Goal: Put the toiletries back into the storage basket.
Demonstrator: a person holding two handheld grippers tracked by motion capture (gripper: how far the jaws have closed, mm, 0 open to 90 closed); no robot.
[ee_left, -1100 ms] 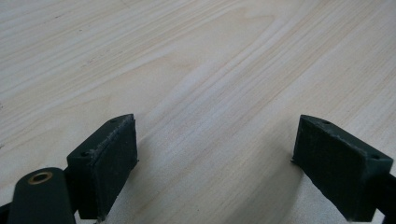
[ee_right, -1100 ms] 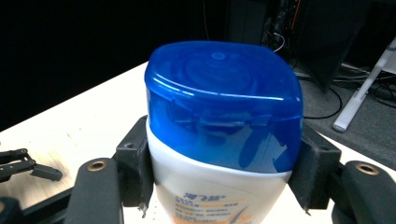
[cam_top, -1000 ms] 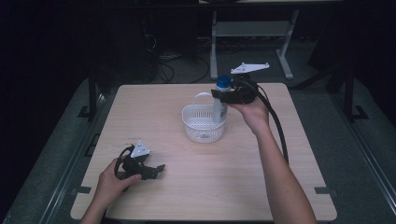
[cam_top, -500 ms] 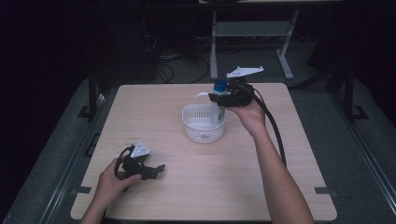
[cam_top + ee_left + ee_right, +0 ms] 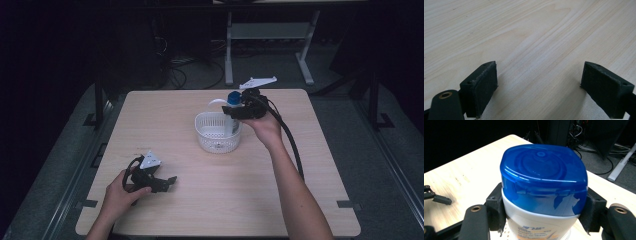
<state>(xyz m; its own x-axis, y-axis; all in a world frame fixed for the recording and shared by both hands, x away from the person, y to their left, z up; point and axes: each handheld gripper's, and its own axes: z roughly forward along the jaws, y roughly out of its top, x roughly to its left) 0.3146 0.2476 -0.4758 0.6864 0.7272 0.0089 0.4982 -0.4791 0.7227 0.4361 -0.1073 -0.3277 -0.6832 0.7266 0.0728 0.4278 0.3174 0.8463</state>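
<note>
A white bottle with a blue cap (image 5: pixel 544 177) stands upright in the right part of a white perforated basket (image 5: pixel 212 131) at the table's middle. My right gripper (image 5: pixel 239 109) is shut on the bottle (image 5: pixel 233 107) just under its cap, one black pad on each side. My left gripper (image 5: pixel 167 182) rests low over the wooden table (image 5: pixel 529 37) near the front left. Its pads (image 5: pixel 482 85) stand wide apart with bare wood between them.
The basket's handle (image 5: pixel 216 102) arches up behind the bottle. A thick black cable (image 5: pixel 292 150) trails from the right gripper along the forearm. Beyond the table's far edge stand a white metal frame (image 5: pixel 270 35) and loose cables on a dark floor.
My right gripper has moved the bottle a little left and down, farther into the basket. The left gripper has stayed where it was.
</note>
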